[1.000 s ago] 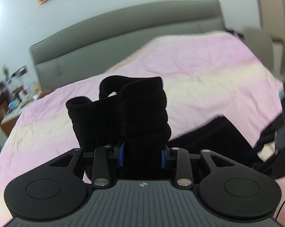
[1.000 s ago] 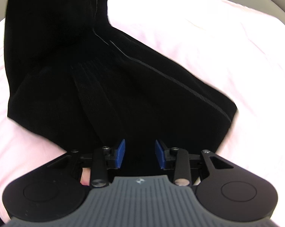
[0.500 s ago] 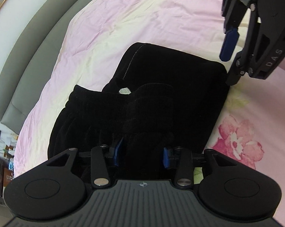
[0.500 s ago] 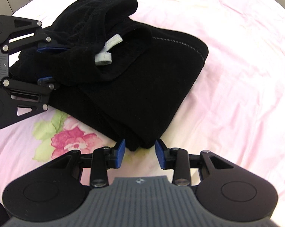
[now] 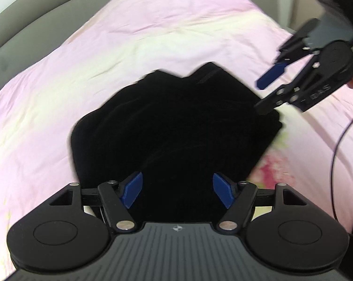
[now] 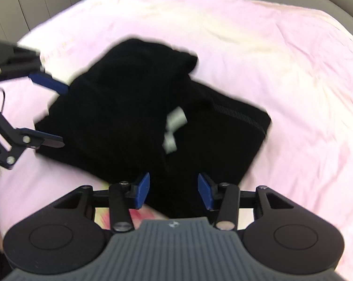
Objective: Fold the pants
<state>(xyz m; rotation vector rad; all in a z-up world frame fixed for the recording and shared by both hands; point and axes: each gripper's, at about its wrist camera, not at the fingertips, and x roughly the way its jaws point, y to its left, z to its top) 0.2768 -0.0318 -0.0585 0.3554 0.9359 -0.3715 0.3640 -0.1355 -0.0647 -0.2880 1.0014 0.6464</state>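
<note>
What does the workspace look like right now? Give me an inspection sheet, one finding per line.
Surface: pink bedsheet, a flower print near the pants.
Job's things: black pants folded into a bundle, pale drawstring showing.
Clutter: nothing seen.
Grippers: left gripper jaws opening, pads clear of the cloth; right gripper jaws opening, nothing held.
Cables: thin black cable trailing at the right edge of the left view.
Surroundings: grey headboard.

Home bedroom: bed (image 5: 59, 107) w/ pink sheet (image 6: 281, 75) taking up most of view, grey padded headboard (image 5: 24, 23) curving behind, wardrobe doors (image 6: 19, 16) showing at edge
</note>
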